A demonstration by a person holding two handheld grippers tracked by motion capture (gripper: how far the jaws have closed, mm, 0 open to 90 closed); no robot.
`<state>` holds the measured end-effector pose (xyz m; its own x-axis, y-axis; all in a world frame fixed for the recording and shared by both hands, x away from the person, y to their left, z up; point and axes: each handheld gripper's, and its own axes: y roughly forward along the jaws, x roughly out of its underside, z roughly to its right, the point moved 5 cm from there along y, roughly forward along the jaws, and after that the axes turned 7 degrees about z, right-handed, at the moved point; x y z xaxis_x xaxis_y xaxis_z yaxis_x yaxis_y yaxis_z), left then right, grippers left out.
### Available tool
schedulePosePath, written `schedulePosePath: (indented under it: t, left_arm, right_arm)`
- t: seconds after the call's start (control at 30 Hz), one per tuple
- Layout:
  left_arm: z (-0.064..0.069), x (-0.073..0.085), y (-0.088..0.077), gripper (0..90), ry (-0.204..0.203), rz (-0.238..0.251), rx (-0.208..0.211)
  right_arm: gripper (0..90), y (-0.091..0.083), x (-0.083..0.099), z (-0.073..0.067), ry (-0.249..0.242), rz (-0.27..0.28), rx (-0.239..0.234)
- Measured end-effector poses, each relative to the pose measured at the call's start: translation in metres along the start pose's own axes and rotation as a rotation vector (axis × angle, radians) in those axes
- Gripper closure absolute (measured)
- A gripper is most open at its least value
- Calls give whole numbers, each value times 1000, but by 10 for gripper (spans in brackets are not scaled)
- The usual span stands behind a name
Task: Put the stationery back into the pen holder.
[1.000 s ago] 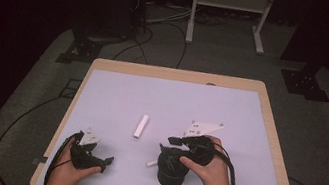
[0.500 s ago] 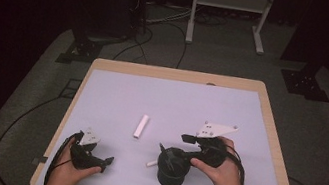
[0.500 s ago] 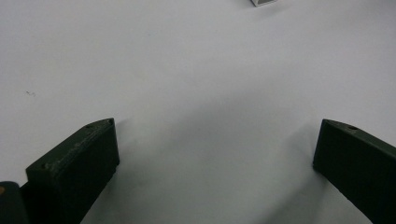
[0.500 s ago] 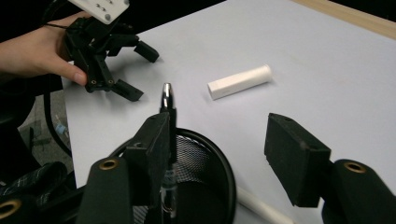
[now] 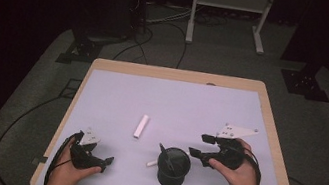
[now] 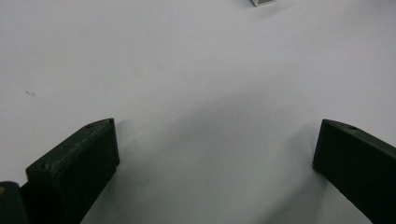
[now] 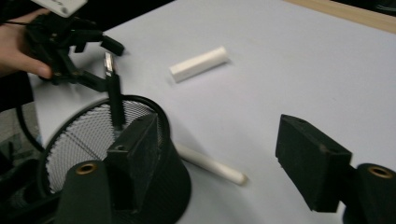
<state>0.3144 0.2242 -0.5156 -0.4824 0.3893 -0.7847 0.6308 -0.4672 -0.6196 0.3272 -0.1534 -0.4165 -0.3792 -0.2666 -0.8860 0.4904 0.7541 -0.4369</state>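
Observation:
A black mesh cup (image 5: 173,167) stands near the table's front edge with a black pen (image 5: 163,151) leaning inside it. Against its left side lies a thin white stick (image 5: 151,163). A white cylinder (image 5: 140,126) lies farther out on the table. My right gripper (image 5: 200,145) is just right of the cup; its jaws have just been opening and nothing is between them. In the right gripper view the gripper (image 7: 219,144) has the cup (image 7: 84,135), pen (image 7: 113,93), stick (image 7: 210,164) and cylinder (image 7: 199,63) ahead. My left gripper (image 5: 104,163) rests open at the front left, with bare table between its jaws (image 6: 215,154).
The pale table has a wooden rim (image 5: 175,74). A white metal stand (image 5: 228,2) and cables (image 5: 159,20) are on the dark floor beyond it. The left hand with its gripper (image 7: 70,37) appears far off in the right gripper view.
My right gripper has drawn away to the right from the cup, and its jaws have spread. The left gripper has stayed where it was.

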Motion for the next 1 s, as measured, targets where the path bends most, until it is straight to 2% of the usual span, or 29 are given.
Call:
schedulePosePath:
  t: [0.27,0.67,0.87,1.0]
  left_arm:
    - [0,0,0,0,3,-1,-2]
    - [1,-1,-1,3,-2,-3,-5]
    - [0,-2,-4,67,-3,4,-13]
    - [1,-4,-4,104,-3,2,-17]
  right_arm:
    - [241,-10,22,22,39,-26,79]
    - [194,-19,57,47,60,-71,186]
    - [175,-21,80,57,68,-116,246]
    - [178,-22,90,61,78,-127,279]
